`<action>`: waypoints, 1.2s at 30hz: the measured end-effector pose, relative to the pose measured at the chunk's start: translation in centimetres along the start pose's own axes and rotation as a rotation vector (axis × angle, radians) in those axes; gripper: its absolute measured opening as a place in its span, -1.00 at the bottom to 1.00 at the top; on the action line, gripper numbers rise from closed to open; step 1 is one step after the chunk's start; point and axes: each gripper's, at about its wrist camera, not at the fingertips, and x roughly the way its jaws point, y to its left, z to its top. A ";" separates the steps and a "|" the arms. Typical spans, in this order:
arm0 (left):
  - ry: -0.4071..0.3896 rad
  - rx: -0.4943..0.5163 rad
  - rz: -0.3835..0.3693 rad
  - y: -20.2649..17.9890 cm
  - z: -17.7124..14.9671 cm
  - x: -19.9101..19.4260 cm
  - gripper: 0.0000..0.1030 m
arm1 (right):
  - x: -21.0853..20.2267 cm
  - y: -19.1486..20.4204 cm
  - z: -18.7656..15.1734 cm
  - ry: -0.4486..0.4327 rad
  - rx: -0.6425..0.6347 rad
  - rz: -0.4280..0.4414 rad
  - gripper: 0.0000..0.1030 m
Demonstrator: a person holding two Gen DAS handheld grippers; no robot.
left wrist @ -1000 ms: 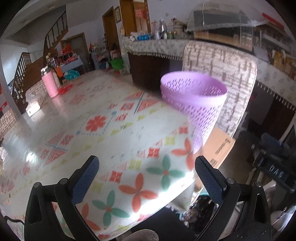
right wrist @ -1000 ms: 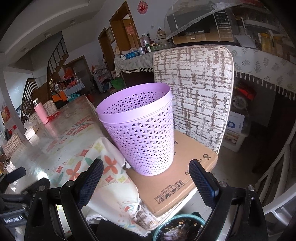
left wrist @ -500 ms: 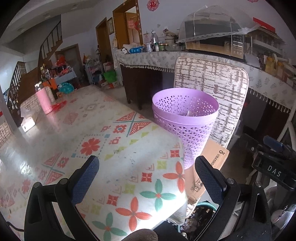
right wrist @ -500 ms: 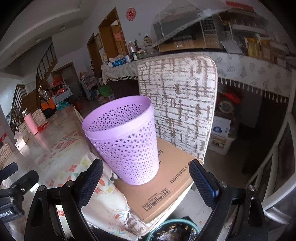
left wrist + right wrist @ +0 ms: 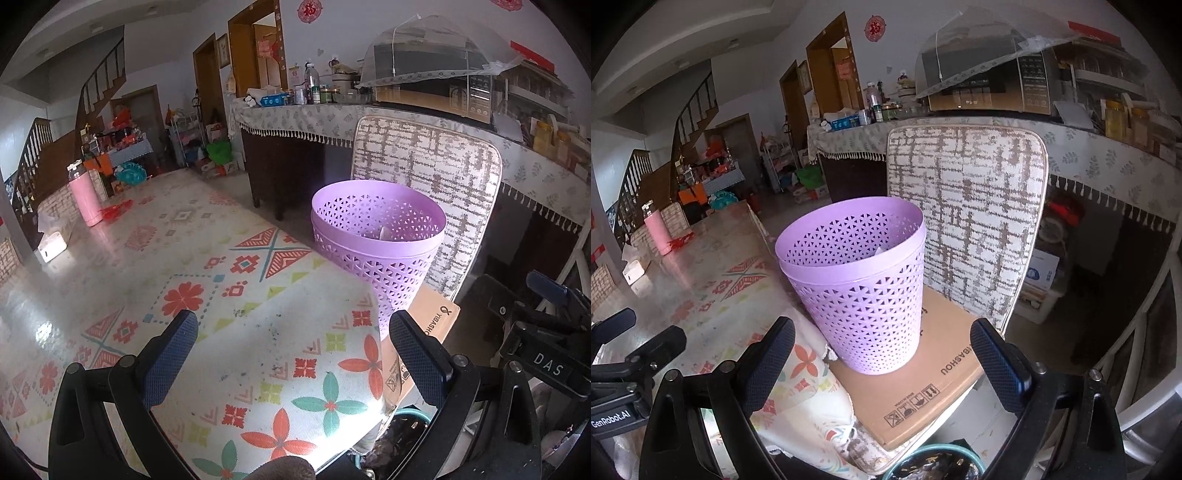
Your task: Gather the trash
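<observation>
A purple lattice wastebasket (image 5: 380,236) (image 5: 860,280) stands on a cardboard box (image 5: 923,384) laid on a chair seat, right at the table's corner. A pale scrap (image 5: 384,233) shows inside it against the far wall. My left gripper (image 5: 291,354) hangs open above the flowered tablecloth (image 5: 184,280), with the basket ahead and to the right. My right gripper (image 5: 882,360) is open too, nothing between its fingers, and the basket stands just beyond them. A teal-rimmed bin (image 5: 934,463) with dark contents sits below the chair.
A pink bottle (image 5: 85,197) and a white box (image 5: 51,247) stand at the table's far left. The chair's patterned backrest (image 5: 964,218) rises behind the basket. A cluttered counter (image 5: 332,114) with a mesh food cover runs along the back. The other gripper's body (image 5: 546,354) is at right.
Both grippers have pulled back and risen, so the basket sits lower and farther ahead and its inside now shows. Both stay open and empty.
</observation>
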 end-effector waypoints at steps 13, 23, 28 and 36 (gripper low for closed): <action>-0.009 0.001 0.012 0.0 0.0 -0.2 1.00 | 0.2 0.2 0.0 0.003 -0.005 0.009 0.91; -0.007 0.003 0.015 -0.1 0.0 -0.2 1.00 | 0.4 -0.1 -0.3 0.010 0.004 0.015 0.91; -0.005 0.006 0.017 -0.2 0.0 -0.1 1.00 | 0.6 -0.2 -0.4 0.015 0.005 0.016 0.91; 0.066 0.048 0.006 -1.3 -0.7 1.2 1.00 | 1.0 -0.4 -0.5 0.031 0.006 0.009 0.92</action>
